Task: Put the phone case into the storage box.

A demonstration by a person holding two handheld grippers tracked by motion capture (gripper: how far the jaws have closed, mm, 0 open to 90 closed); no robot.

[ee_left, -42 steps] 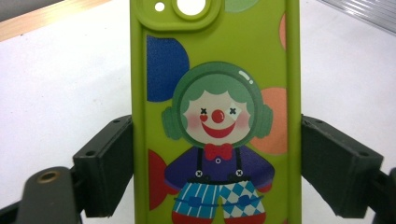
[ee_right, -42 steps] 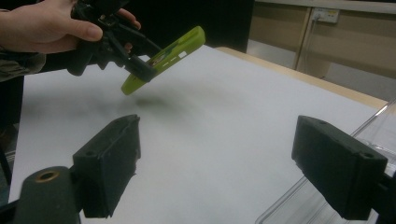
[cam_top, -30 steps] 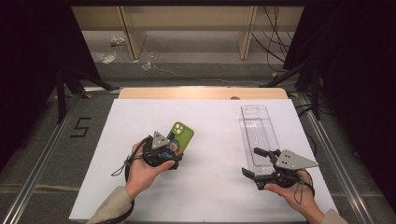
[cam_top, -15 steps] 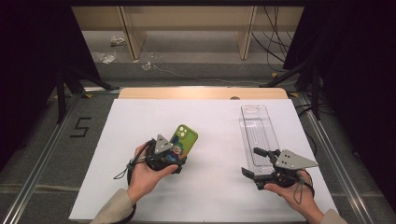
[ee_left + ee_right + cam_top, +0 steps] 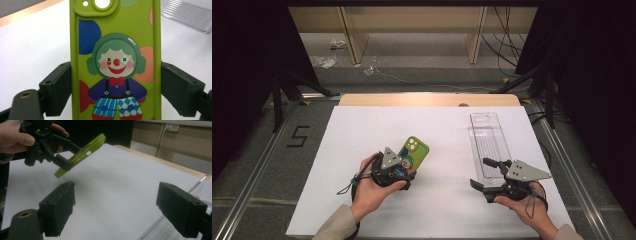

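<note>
Pickup is done: the left gripper (image 5: pixel 404 167) clamps the green case (image 5: pixel 414 152) by its long edges, lifted and tilted above the sheet (image 5: pixel 437 210). At 3 o'clock, the right gripper (image 5: pixel 484 172) waits open and empty beside the clear tray (image 5: pixel 487 137), probably the destination.

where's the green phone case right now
The green phone case is clamped in the left tool, lifted off the white table at its left-centre in the high view, well left of the clear plastic tray.
</note>
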